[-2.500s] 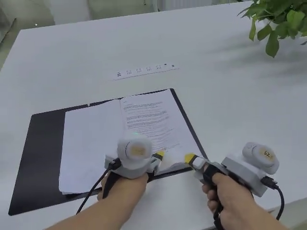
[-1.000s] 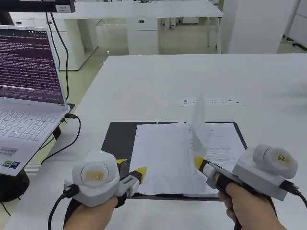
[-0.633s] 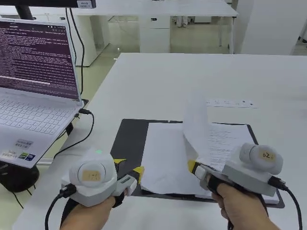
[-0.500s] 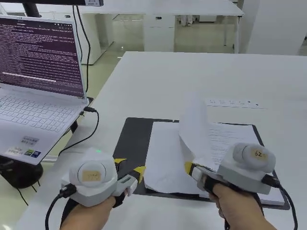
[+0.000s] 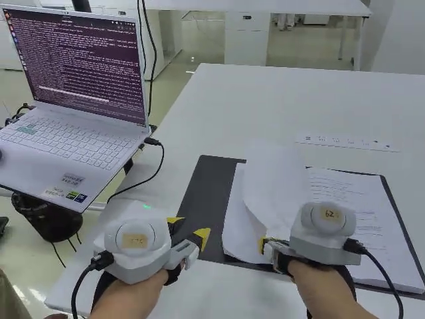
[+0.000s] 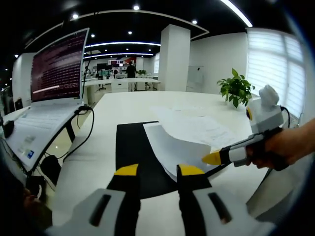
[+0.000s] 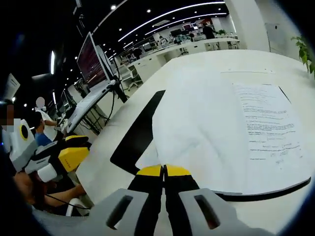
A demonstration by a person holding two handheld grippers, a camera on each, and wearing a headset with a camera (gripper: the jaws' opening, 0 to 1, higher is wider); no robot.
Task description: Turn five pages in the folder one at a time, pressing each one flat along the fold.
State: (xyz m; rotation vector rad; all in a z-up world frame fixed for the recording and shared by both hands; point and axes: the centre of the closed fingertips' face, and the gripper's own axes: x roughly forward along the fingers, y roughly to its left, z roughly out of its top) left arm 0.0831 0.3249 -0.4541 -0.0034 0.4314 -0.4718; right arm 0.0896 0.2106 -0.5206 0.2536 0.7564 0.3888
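Working on the white surface (image 5: 265, 100), over the open black folder (image 5: 209, 193). Holding one page (image 5: 275, 179) arched mid-turn, lower edge pinched in the closed right tongs (image 5: 263, 244), with left tongs (image 5: 188, 228) parted, empty. Could tear or crease if tugged sideways.

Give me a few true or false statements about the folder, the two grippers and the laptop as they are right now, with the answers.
1. The right gripper is shut on a page that curves up above the folder. True.
2. The left gripper is pressing on the fold. False: it is open by the folder's left cover, holding nothing.
3. The laptop is closed. False: it stands open with text on its screen.
4. A printed sheet lies flat on the folder's right side. True.
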